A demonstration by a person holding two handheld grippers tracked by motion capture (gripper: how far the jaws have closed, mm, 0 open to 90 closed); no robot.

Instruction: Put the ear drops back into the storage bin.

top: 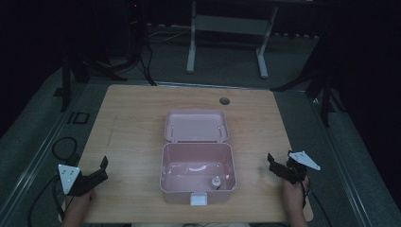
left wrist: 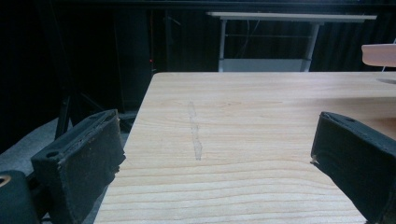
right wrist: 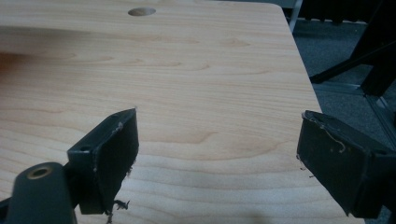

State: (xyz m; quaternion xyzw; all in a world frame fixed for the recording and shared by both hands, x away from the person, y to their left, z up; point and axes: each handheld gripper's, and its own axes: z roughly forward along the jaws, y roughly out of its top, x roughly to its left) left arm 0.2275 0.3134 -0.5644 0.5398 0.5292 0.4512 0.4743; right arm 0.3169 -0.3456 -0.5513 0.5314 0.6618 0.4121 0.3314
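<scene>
A dim room with dark walls and a grey floor [top: 293, 61] surrounds the light wooden counter [top: 132, 118], beyond whose far edge stands a white-legged table [top: 227, 23], with black stand legs [top: 326, 90] off both far corners.

1. A table [top: 132, 118] stood in front of the person, with a box [top: 197, 189] resting on it near the middle of its near edge.
2. The box's lid [top: 196, 126] lay open behind the box, toward the table's far side.
3. A small bottle [top: 216, 182] stood inside the box, near its front right corner.
4. A round hole [top: 224, 100] sat in the tabletop behind the lid, near the far edge.
5. The left gripper [top: 101, 169] was at the table's near left corner, well apart from the box.
6. The right gripper [top: 274, 163] was near the table's right edge, to the right of the box.
7. A second table [top: 227, 23] stood on the floor beyond the first.
</scene>
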